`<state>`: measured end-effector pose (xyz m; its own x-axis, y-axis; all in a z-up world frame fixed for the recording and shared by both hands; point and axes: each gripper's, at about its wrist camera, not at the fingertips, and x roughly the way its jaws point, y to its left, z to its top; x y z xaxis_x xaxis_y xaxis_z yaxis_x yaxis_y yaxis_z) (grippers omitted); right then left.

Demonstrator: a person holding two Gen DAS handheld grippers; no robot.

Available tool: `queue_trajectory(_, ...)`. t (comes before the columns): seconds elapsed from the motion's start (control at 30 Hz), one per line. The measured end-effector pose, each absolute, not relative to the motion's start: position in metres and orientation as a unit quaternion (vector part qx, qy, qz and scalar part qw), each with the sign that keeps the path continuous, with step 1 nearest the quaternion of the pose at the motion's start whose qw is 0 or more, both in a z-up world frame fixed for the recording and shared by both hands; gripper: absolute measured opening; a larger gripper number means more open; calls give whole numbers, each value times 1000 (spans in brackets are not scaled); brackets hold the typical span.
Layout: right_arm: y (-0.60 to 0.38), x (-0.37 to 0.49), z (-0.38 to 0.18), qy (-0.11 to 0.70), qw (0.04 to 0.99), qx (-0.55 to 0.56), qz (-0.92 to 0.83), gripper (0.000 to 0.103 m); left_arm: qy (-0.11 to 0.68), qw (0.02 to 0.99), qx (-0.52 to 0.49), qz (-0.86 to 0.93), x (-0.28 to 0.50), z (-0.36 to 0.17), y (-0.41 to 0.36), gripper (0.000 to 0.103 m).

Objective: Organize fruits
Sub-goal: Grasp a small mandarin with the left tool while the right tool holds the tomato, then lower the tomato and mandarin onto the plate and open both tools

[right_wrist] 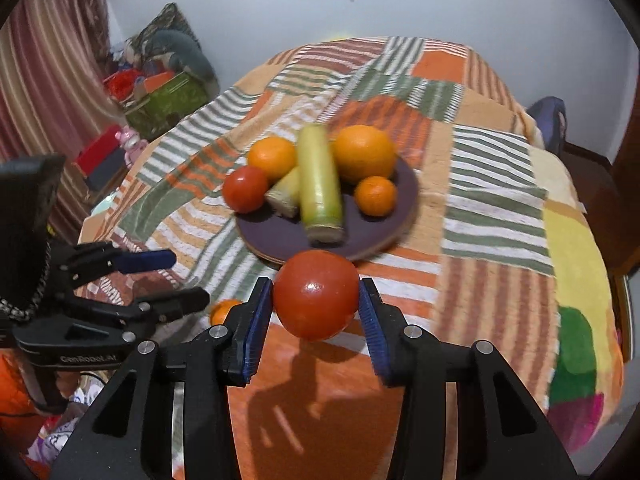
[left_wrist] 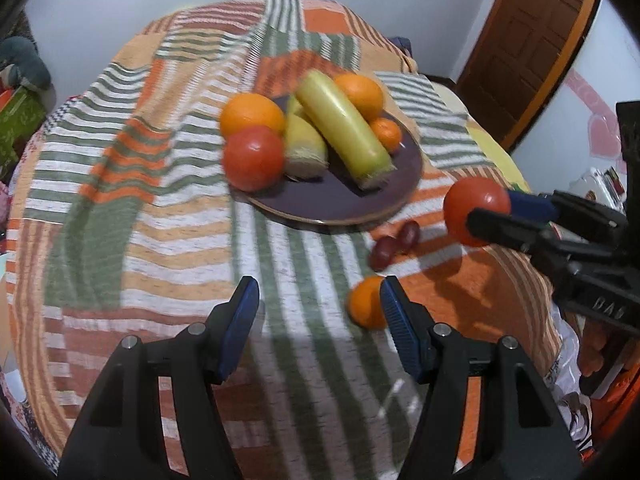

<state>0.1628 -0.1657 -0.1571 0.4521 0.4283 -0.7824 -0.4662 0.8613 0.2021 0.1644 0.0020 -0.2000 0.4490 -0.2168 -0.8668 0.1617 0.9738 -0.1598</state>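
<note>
A dark round plate (left_wrist: 394, 184) (right_wrist: 404, 204) on the striped cloth holds oranges, a red tomato (left_wrist: 253, 158) (right_wrist: 245, 189) and two pale green gourds (left_wrist: 344, 128) (right_wrist: 320, 180). My right gripper (right_wrist: 316, 312) is shut on a second red tomato (right_wrist: 316, 294) (left_wrist: 476, 210), held above the cloth just short of the plate's near rim. My left gripper (left_wrist: 320, 312) is open and empty over the cloth. A small orange (left_wrist: 366, 302) (right_wrist: 224, 310) lies just beyond its right fingertip. Two red grapes (left_wrist: 394, 244) lie between that orange and the plate.
The striped patchwork cloth (left_wrist: 160, 208) covers the whole surface. A wooden door (left_wrist: 528, 40) stands at the back right. Boxes and clutter (right_wrist: 160, 96) sit on the floor to the left, beside a striped curtain (right_wrist: 44, 80).
</note>
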Motion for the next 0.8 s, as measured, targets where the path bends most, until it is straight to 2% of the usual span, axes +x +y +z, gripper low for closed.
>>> queue_trajectory(0.23, -192, 163, -164, 460, 854, -4, 243, 40, 529, 837, -10, -138, 166, -213, -28, 61)
queue_trajectory(0.37, -200, 165, -167, 463, 853, 6, 240, 40, 539, 829, -4, -149, 168, -220, -37, 46)
queue_trajectory(0.43, -200, 165, -168, 463, 853, 8, 242, 40, 538, 831, 0, -145, 168, -221, -38, 44)
queue_trajectory(0.5, -200, 166, -168, 462, 852, 9, 244, 40, 531, 836, 6, -138, 169, -221, -38, 35)
queue_trajectory(0.8, -195, 176, -164, 452, 855, 10, 254, 40, 517, 846, -5, -135, 177, -209, -26, 35)
